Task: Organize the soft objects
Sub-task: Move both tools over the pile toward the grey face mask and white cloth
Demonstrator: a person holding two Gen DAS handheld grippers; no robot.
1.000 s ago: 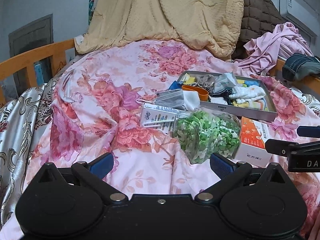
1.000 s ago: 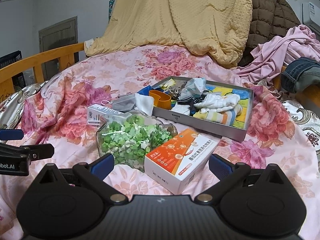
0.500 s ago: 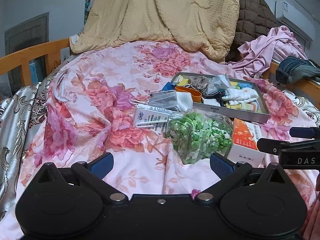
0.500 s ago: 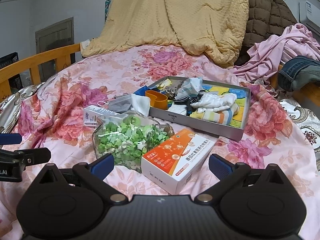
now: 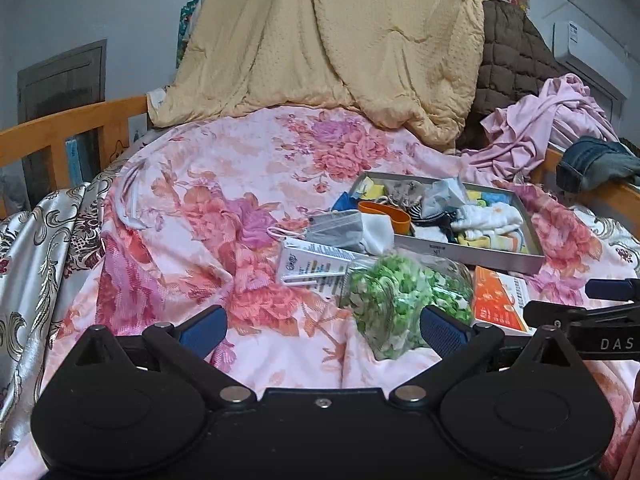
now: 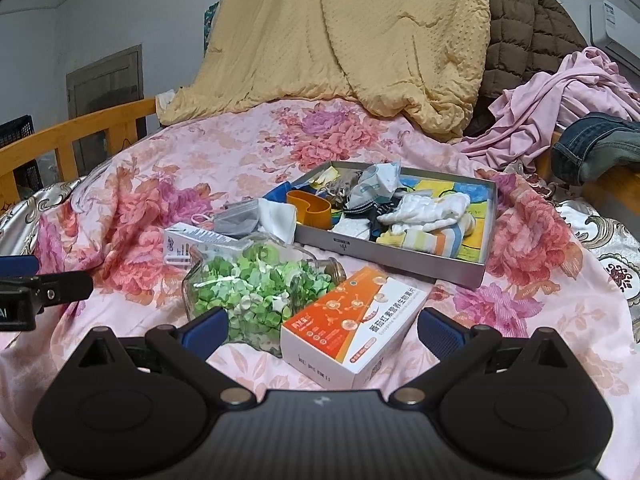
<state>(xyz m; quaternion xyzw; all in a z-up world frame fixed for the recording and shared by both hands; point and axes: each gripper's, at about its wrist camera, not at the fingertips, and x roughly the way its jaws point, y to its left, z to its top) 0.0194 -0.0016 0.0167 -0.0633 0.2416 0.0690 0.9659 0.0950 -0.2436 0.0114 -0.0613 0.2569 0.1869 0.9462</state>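
A grey tray [image 6: 400, 258] [image 5: 476, 254] lies on the floral bedspread, filled with white and striped socks [image 6: 430, 210], a face mask and an orange heart-shaped cutter [image 6: 310, 204]. Left of the tray lie a grey mask [image 5: 334, 226] [image 6: 238, 220] and a white cloth [image 5: 378, 232] [image 6: 276, 216]. In front stand a jar of green paper stars [image 6: 256, 292] [image 5: 400, 300], an orange-and-white box [image 6: 352, 320] [image 5: 498, 300] and a white box [image 5: 312, 266]. My left gripper [image 5: 322, 326] and right gripper [image 6: 322, 326] hover open and empty just short of the jar and box.
A yellow quilt [image 5: 332, 48] and brown padded coat [image 6: 524, 36] are piled at the back. Pink clothing [image 6: 560, 108] and jeans [image 6: 596, 148] hang over the wooden rail at right. A wooden bed rail [image 5: 60, 132] runs along the left, with a silver patterned cover [image 5: 36, 264].
Both grippers have pulled back a little and tilted up, so the scene sits lower in view. Nothing on the bed has moved, and both grippers stay open.
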